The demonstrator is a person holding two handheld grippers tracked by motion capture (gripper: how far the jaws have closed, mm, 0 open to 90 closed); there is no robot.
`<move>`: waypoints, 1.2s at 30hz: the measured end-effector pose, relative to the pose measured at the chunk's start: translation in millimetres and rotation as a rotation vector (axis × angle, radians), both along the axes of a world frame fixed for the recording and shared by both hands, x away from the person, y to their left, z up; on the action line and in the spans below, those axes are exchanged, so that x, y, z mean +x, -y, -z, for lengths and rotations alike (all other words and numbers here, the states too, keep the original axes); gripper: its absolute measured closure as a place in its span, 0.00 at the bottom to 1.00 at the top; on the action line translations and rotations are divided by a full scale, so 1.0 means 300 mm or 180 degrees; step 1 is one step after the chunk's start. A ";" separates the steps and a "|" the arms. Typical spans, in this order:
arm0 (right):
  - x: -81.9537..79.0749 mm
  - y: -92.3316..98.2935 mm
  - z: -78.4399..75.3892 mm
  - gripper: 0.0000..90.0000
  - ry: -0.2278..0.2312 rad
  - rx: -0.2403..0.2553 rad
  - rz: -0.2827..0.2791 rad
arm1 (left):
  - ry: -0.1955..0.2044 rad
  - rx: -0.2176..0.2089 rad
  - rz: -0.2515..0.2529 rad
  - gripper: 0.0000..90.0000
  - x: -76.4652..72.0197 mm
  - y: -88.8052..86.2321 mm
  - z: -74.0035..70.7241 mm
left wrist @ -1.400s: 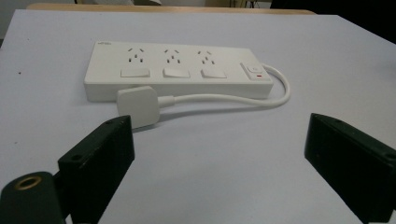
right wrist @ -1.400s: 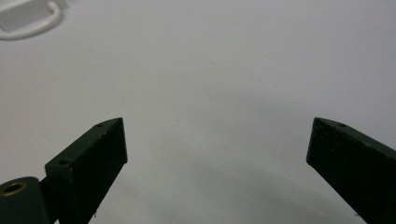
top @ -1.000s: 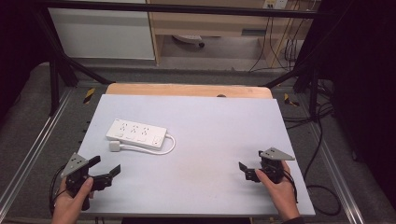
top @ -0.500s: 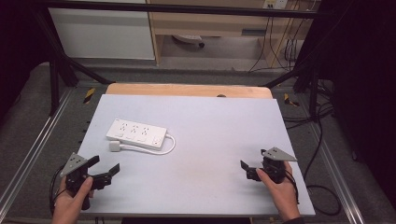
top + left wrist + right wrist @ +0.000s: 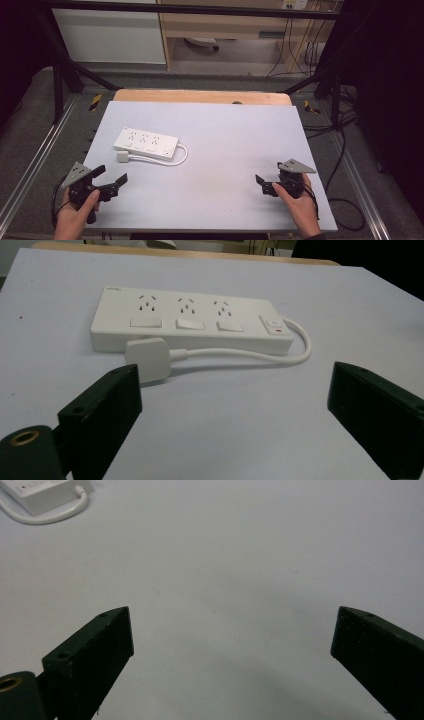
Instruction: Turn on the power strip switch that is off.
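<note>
black two-jaw tools [image 5: 111, 184], grey triangular plates [image 5: 76, 173]

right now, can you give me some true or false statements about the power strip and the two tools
1. The white power strip lies flat on the table, nearer the left tool than the right tool. True.
2. The left tool is shut on the plug. False: its jaws stand wide open, and the plug lies on the table beyond them.
3. The strip has three sockets, each with a switch in front of it. True.
4. The plug is pushed into one of the sockets. False: it lies loose on the table beside the strip, its cord looping back to the strip's end.
5. The right tool holds the cord. False: it is open over bare table, far from the cord.
</note>
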State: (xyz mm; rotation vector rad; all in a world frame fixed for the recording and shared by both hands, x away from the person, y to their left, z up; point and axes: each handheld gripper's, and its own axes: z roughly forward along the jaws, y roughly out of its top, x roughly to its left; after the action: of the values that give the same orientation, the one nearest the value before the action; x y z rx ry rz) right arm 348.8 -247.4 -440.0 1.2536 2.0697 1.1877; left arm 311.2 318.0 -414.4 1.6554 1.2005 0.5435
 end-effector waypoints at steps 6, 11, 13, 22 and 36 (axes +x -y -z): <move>-0.015 -0.002 -0.003 0.04 0.0000 0.0010 0.0007 | 0.0117 0.0023 -0.0022 0.08 0.019 -0.001 -0.031; -0.012 0.003 -0.001 0.04 -0.0019 0.0012 0.0029 | 0.0203 0.0020 -0.0076 0.08 0.040 -0.011 -0.061; -0.013 0.004 -0.002 0.04 -0.0035 0.0031 0.0038 | 0.0227 0.0013 -0.0068 0.08 0.047 -0.012 -0.071; -0.007 0.017 0.001 0.04 -0.0061 0.0060 0.0100 | 0.0261 0.0040 -0.0034 0.08 0.094 -0.013 -0.118; -0.005 0.016 0.003 0.04 -0.0070 0.0078 0.0081 | 0.0238 -0.0007 -0.0035 0.08 0.163 -0.034 -0.197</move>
State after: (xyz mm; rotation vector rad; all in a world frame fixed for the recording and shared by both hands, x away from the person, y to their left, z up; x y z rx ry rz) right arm 347.4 -252.3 -441.0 1.3058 2.0547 1.1965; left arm 360.2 328.1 -355.1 1.6134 1.1559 0.6057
